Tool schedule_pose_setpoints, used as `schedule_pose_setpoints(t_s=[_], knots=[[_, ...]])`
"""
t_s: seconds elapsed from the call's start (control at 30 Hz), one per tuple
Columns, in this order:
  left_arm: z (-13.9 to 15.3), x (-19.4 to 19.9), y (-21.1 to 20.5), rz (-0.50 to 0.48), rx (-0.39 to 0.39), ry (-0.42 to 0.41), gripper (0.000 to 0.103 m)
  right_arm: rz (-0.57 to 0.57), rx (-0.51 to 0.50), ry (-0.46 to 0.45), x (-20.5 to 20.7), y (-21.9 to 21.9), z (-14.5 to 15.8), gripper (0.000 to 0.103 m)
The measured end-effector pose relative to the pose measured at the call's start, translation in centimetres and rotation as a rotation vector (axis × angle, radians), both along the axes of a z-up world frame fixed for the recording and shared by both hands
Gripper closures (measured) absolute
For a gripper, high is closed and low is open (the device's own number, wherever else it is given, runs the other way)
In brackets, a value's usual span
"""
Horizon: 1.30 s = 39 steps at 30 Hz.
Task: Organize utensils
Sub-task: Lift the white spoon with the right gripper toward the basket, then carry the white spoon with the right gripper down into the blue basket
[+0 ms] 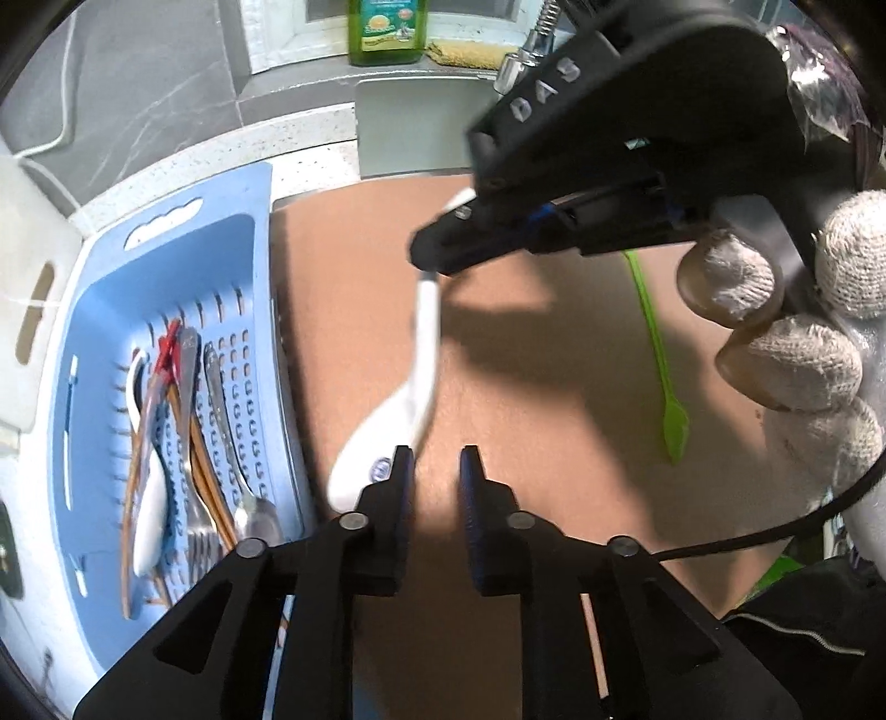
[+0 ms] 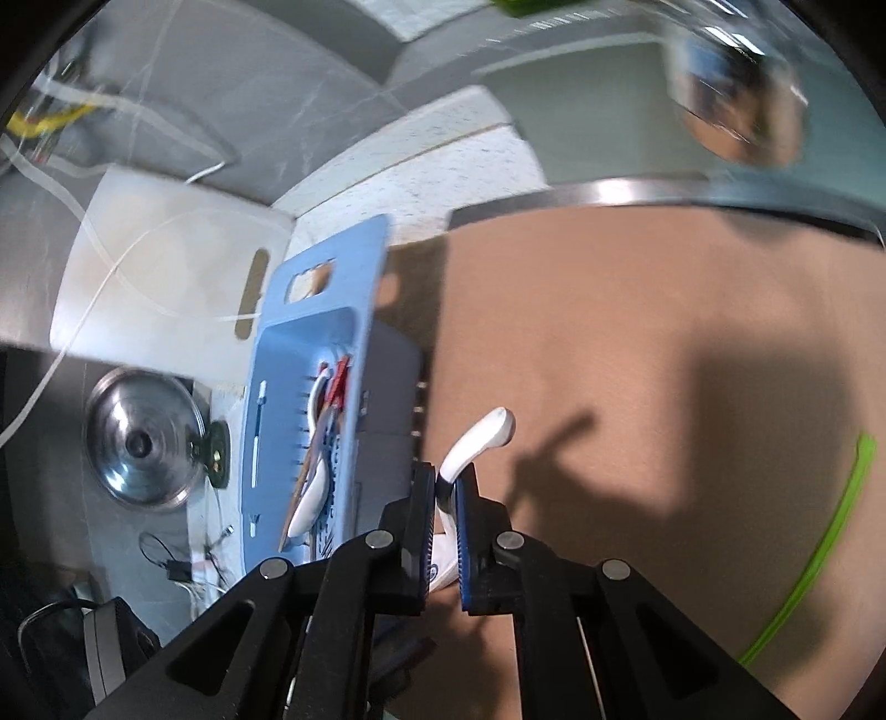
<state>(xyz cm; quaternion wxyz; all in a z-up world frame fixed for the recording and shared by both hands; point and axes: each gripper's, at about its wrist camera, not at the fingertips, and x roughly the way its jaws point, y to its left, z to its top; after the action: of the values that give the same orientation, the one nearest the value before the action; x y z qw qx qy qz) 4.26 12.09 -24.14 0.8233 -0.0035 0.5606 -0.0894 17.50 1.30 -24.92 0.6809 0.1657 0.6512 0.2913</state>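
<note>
A white ceramic spoon point(image 1: 387, 421) hangs tilted above the brown mat point(image 1: 526, 387), held by its handle in my right gripper point(image 1: 429, 263). In the right wrist view the right gripper point(image 2: 446, 487) is shut on the spoon's handle point(image 2: 476, 437). My left gripper point(image 1: 437, 459) is open and empty, just right of the spoon's bowl. A blue slotted basket point(image 1: 166, 249) at the left holds several utensils point(image 1: 188, 443): spoons, forks and chopsticks. It also shows in the right wrist view point(image 2: 332, 277). A green plastic spoon point(image 1: 667, 382) lies on the mat to the right.
A white cutting board point(image 2: 166, 266) leans behind the basket. A steel pot lid point(image 2: 138, 443) lies left of it. A green dish-soap bottle point(image 1: 387, 27) and a sponge point(image 1: 465, 55) stand on the back ledge. The steel sink rim point(image 2: 609, 194) borders the mat.
</note>
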Motion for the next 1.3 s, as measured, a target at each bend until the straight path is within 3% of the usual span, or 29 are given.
schedule_pose_setpoints(t_s=[0.4,0.73,0.93,1.0,1.13,1.3], knots=[[-3.2,3.7,-2.4,-0.135,0.094,0.112,0.083,-0.169,0.025,0.135,1.8,-5.1,-4.3,0.094],[-5.1,5.7,-4.3,-0.224,0.144,0.135,0.084,-0.165,0.032,0.116,2.1,-4.8,-5.0,0.085],[-4.7,5.4,-5.2,-0.271,0.172,0.124,0.091,-0.151,0.038,0.095,2.0,-4.1,-5.1,0.082],[-4.6,5.3,-5.4,-0.278,0.164,0.115,0.093,-0.136,0.054,0.104,1.9,-3.6,-5.3,0.083],[-2.8,3.7,-5.8,-0.285,0.133,0.111,0.095,-0.103,0.069,0.104,1.4,-2.6,-5.2,0.097],[-1.6,2.6,-5.8,-0.269,0.103,0.096,0.095,-0.09,0.064,0.092,0.8,-2.3,-4.0,0.098]])
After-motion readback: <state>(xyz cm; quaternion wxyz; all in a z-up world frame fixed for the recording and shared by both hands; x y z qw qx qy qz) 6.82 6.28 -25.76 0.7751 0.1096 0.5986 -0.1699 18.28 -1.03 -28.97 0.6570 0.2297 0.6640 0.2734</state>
